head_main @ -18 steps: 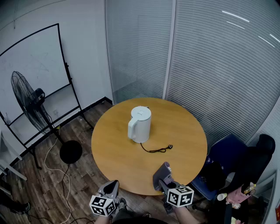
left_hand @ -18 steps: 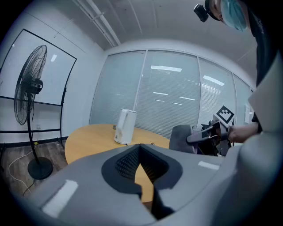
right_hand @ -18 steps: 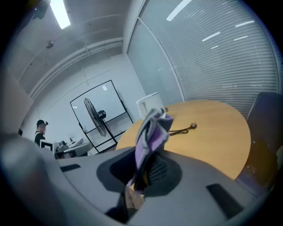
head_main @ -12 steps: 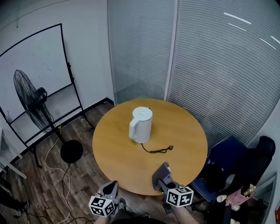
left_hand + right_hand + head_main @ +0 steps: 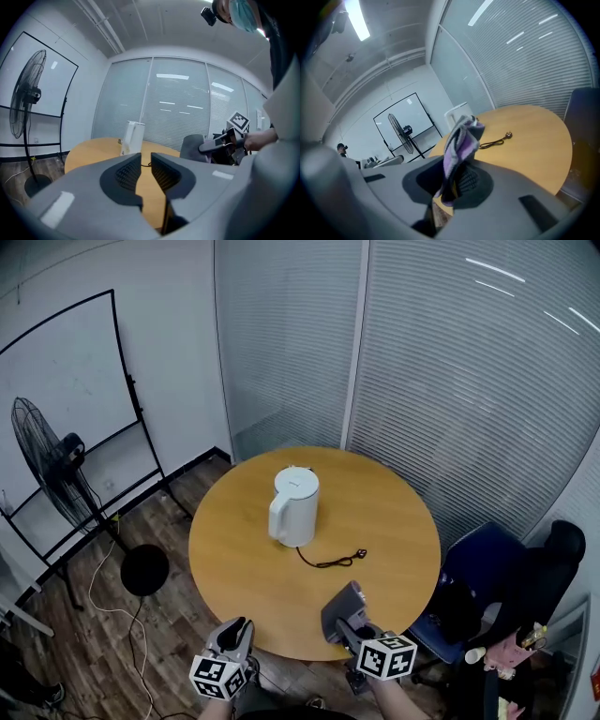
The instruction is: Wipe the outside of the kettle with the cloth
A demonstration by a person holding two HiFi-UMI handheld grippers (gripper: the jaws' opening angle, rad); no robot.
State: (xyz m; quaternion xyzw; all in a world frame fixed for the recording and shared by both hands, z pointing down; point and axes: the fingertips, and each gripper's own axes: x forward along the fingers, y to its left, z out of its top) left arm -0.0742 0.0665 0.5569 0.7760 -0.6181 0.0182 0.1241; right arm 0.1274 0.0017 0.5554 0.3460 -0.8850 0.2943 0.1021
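Observation:
A white kettle (image 5: 294, 505) stands upright a little left of the round wooden table's (image 5: 394, 549) middle, its black cord (image 5: 330, 562) trailing to the right. The kettle (image 5: 132, 136) also shows far off in the left gripper view, and the kettle (image 5: 457, 114) peeks out behind the cloth in the right gripper view. My right gripper (image 5: 343, 611) hovers at the table's near edge, shut on a grey and purple cloth (image 5: 458, 147). The cloth (image 5: 341, 607) stands up from its jaws. My left gripper (image 5: 234, 635) is below the near edge, shut and empty.
A standing fan (image 5: 56, 465) and a whiteboard (image 5: 66, 371) are at the left, over a wooden floor. A dark blue chair (image 5: 478, 573) sits at the table's right. Glass walls with blinds (image 5: 450, 381) close the back.
The view has shifted slightly, so the table and kettle sit a little further left. Both grippers stay near the table's front edge, the cloth still held.

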